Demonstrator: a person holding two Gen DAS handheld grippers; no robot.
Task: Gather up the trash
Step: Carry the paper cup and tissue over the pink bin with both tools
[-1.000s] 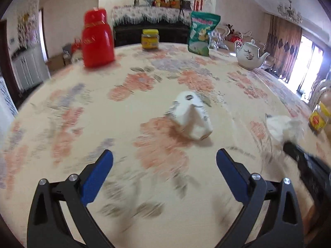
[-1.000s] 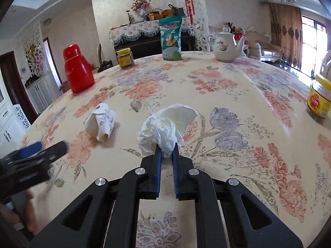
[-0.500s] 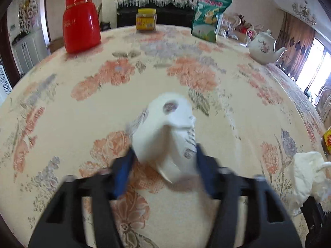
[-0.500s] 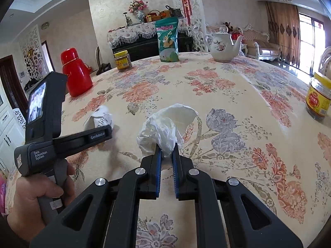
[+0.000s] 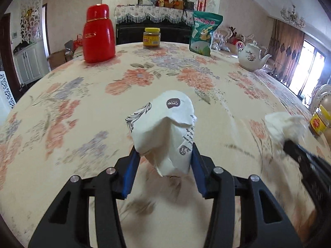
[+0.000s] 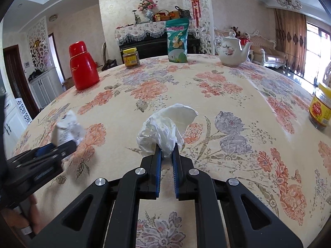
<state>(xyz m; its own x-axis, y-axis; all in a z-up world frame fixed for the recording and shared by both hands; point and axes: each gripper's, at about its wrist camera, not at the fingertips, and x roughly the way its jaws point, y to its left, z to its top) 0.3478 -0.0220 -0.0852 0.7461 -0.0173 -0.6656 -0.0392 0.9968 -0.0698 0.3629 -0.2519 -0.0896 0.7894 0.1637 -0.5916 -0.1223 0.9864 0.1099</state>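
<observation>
Left wrist view: jaws wide apart a second ago, with the crumpled paper wrapper (image 5: 165,132) lying loose ahead on the floral tablecloth (image 5: 86,111); now left gripper (image 5: 164,157) clamped on that wrapper, blue pads (image 5: 132,165) pressing both its sides. Wrapper held between the pads above the cloth, long axis running up and away from the camera, logo end farthest, torn end hanging nearest. Beyond, along the far table edge: red thermos (image 5: 98,34), yellow-lidded jar (image 5: 152,37), green snack bag (image 5: 203,34), white teapot (image 5: 251,56). At right, blurred, crumpled plastic bag (image 5: 286,126) and another jar (image 5: 319,121). Nothing between camera and wrapper.

Right wrist view: unchanged from a second ago, right gripper (image 6: 166,153) pinched nearly together on the plastic bag (image 6: 165,128), which bulges forward over the cloth, open mouth facing away and right. Left gripper (image 6: 60,146) with its wrapper (image 6: 67,128) at left, blurred; a hand (image 6: 20,217) below it. Jar (image 6: 320,108) at right edge.
</observation>
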